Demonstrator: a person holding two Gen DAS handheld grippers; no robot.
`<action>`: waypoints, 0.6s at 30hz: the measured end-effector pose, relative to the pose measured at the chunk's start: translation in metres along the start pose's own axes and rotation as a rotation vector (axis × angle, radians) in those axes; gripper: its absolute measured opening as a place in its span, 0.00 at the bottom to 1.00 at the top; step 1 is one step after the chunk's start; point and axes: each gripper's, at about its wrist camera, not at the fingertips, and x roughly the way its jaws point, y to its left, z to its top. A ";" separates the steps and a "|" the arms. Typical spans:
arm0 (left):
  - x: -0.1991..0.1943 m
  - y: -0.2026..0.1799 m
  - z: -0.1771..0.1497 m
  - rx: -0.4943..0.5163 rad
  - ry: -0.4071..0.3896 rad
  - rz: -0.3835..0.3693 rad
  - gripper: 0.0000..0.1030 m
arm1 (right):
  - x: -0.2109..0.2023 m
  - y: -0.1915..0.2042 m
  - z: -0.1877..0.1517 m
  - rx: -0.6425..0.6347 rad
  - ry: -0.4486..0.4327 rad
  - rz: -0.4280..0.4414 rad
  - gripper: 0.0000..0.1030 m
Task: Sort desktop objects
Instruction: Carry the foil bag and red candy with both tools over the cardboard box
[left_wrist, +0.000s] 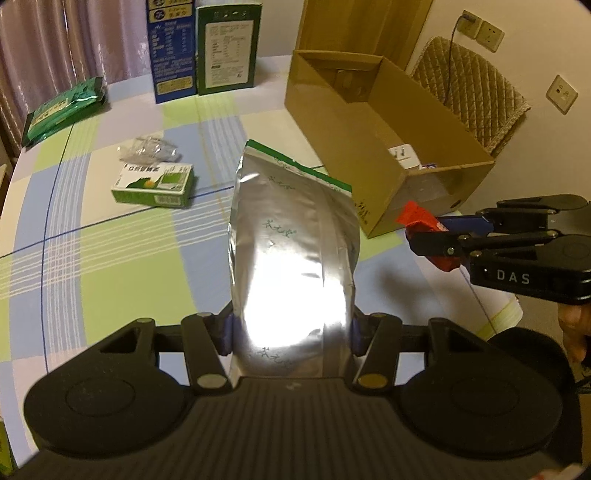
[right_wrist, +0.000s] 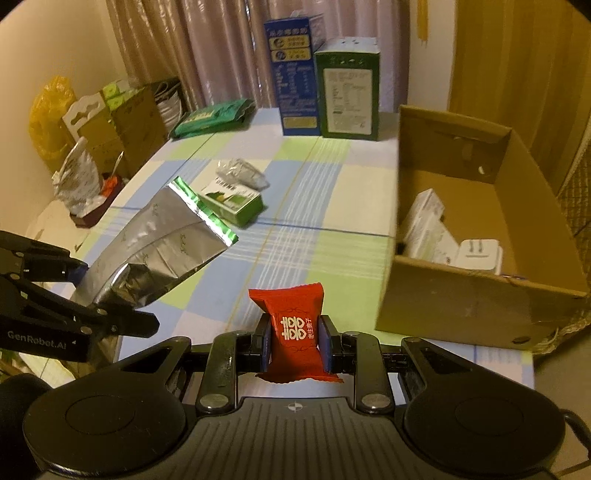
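Above table (left_wrist: 110, 236) | left claw (left_wrist: 291, 332) clamps foil pouch (left_wrist: 291, 236) | right claw (right_wrist: 294, 341) clamps red packet (right_wrist: 291, 325)

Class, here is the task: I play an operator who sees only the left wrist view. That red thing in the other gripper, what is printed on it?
Observer: White characters on the front of the red packet; the right gripper is shut on its sides.
Operator: Is anything beyond the table's left edge?
Observer: Yes, a yellow bag and stacked cartons against the wall.
Operator: What lies inside the cardboard box?
Observer: White boxes and a white plug adapter lie in the cardboard box.
Operator: How does my silver pouch look from the side?
Observer: The silver pouch tilts up off the table, clamped by the left gripper.
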 end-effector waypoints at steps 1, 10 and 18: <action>0.000 -0.004 0.001 0.001 -0.002 -0.001 0.48 | -0.003 -0.003 0.000 0.003 -0.005 -0.003 0.22; 0.005 -0.034 0.019 -0.013 -0.023 -0.027 0.48 | -0.025 -0.033 -0.003 0.043 -0.048 -0.044 0.22; 0.015 -0.066 0.046 -0.015 -0.042 -0.056 0.48 | -0.047 -0.073 -0.001 0.097 -0.092 -0.095 0.22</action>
